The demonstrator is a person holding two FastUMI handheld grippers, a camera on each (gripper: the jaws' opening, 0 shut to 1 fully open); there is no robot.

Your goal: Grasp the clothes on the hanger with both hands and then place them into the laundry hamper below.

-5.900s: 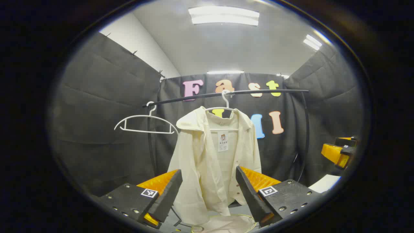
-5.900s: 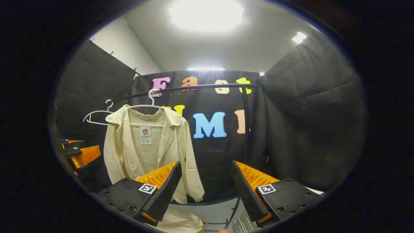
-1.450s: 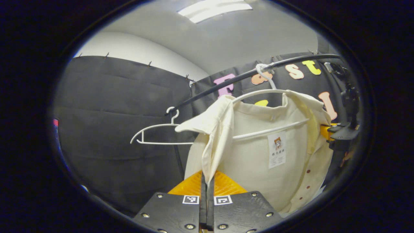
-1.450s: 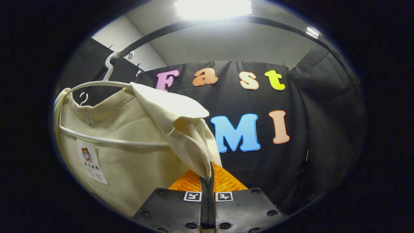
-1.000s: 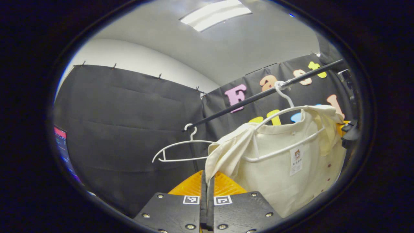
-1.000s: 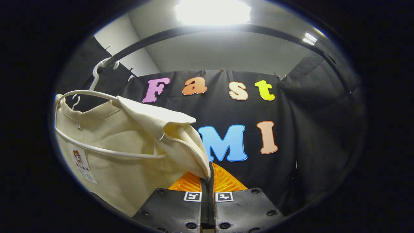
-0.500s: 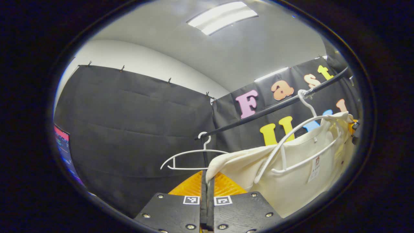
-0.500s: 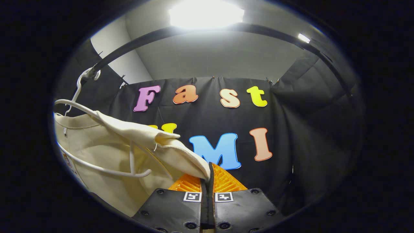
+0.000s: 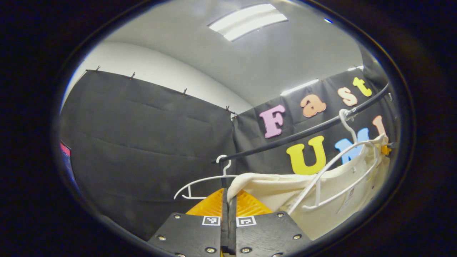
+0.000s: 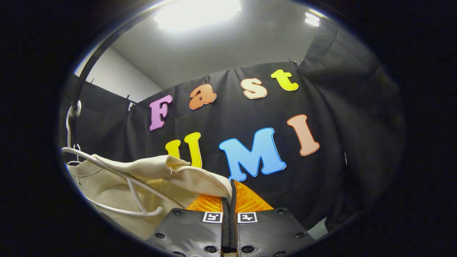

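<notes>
Both shoulders of the cream shirt have slid off the white hanger on the rail; left gripper and right gripper stay clamped on the cloth, ready to lower toward the hamper.

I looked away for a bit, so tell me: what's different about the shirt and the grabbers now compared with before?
Both grippers closed on the cream shirt: the left gripper and the right gripper each pinch a front edge. They pulled outward and down, so the shoulders have slid off the white hanger. The hanger itself still hooks on the black rail, and the empty hanger beside it stayed put.
</notes>
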